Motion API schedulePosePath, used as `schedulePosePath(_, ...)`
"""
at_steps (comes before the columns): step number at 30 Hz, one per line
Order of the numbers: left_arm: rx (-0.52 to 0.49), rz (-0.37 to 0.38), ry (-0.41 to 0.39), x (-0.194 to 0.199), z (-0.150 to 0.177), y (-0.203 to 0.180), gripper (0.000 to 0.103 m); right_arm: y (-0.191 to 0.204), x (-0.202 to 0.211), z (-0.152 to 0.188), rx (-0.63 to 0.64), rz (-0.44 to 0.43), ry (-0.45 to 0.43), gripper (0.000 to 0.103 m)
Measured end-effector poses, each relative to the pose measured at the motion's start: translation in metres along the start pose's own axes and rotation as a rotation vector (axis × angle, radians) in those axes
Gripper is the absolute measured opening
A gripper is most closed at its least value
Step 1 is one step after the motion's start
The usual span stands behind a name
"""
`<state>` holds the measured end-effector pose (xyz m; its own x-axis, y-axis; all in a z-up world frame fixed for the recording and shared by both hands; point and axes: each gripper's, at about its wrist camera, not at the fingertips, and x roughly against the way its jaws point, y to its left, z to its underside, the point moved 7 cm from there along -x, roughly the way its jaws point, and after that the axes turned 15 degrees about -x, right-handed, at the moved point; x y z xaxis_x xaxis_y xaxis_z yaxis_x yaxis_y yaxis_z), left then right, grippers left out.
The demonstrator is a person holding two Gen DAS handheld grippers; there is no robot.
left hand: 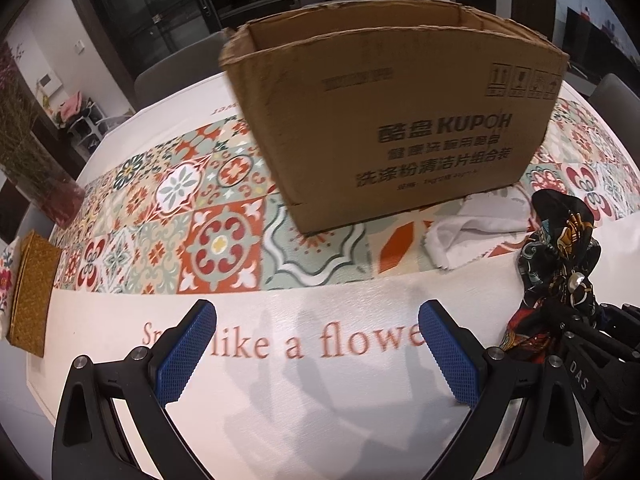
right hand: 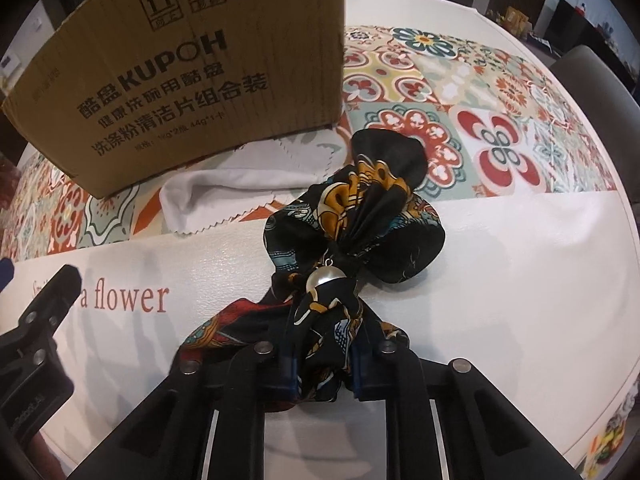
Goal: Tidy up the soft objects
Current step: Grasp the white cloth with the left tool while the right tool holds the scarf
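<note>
Item 1, right gripper (right hand: pixel 322 372): the jaws were drawn close together and clamped on the lower folds of a patterned scarf (right hand: pixel 352 216), with blue pads pressed against the fabric on both sides.

Item 2, patterned scarf: black silky cloth printed in gold, teal and red, gathered into a bunch and fitted with a pearl-like bead (right hand: pixel 325 282) near the gathering point. It was found on the white part of the tablecloth (right hand: pixel 500 280), its upper lobes spread toward the tiled band, its lower end held in the right gripper. In the left wrist view it was seen at the right edge (left hand: pixel 560 248).

Item 3, left gripper (left hand: pixel 316 356): the jaws were held wide apart above the printed lettering on the tablecloth, with nothing between the blue pads (left hand: pixel 184 356).

Item 4, cardboard box (left hand: pixel 396 120): open-topped, printed with KUPOH and Chinese text, stood on the tiled band of the tablecloth, beyond both grippers.

Item 5, white cloth (right hand: pixel 240 192): zigzag-edged, crumpled, laid just in front of the box's right corner and beside the scarf.

Item 6, woven mats (left hand: pixel 32 292): stacked at the table's left edge.
</note>
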<state>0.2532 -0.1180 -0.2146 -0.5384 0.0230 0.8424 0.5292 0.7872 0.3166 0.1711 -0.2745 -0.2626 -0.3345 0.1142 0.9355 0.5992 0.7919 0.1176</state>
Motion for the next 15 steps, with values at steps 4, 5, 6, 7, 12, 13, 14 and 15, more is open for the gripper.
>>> schedulePosePath(4,-0.025,0.023,-0.015,-0.003,-0.012,-0.016,0.103,-0.012,0.008,-0.006,-0.019,-0.005,-0.019,0.018)
schedulePosePath(5,-0.035,0.033,-0.021,-0.003,-0.017,-0.022,0.103,-0.017,0.012,-0.009,-0.03,-0.007,-0.025,0.018)
schedulePosePath(6,-0.042,0.04,-0.026,-0.004,-0.021,-0.027,0.103,-0.022,0.014,-0.011,-0.039,-0.008,-0.029,0.018)
schedulePosePath(7,-0.05,0.047,-0.031,-0.004,-0.024,-0.032,0.103,-0.028,0.017,-0.015,-0.051,-0.008,-0.035,0.018)
schedulePosePath(12,-0.098,0.084,-0.055,-0.008,-0.044,-0.06,0.103,-0.056,0.025,-0.03,-0.093,0.005,-0.056,0.018)
schedulePosePath(13,-0.11,0.089,-0.057,-0.01,-0.048,-0.066,0.103,-0.06,0.026,-0.032,-0.101,0.008,-0.058,0.018)
schedulePosePath(14,-0.117,0.09,-0.058,-0.01,-0.051,-0.071,0.103,-0.065,0.027,-0.033,-0.111,0.013,-0.058,0.018)
schedulePosePath(15,-0.128,0.093,-0.061,-0.011,-0.054,-0.076,0.103,-0.069,0.027,-0.034,-0.117,0.016,-0.058,0.018)
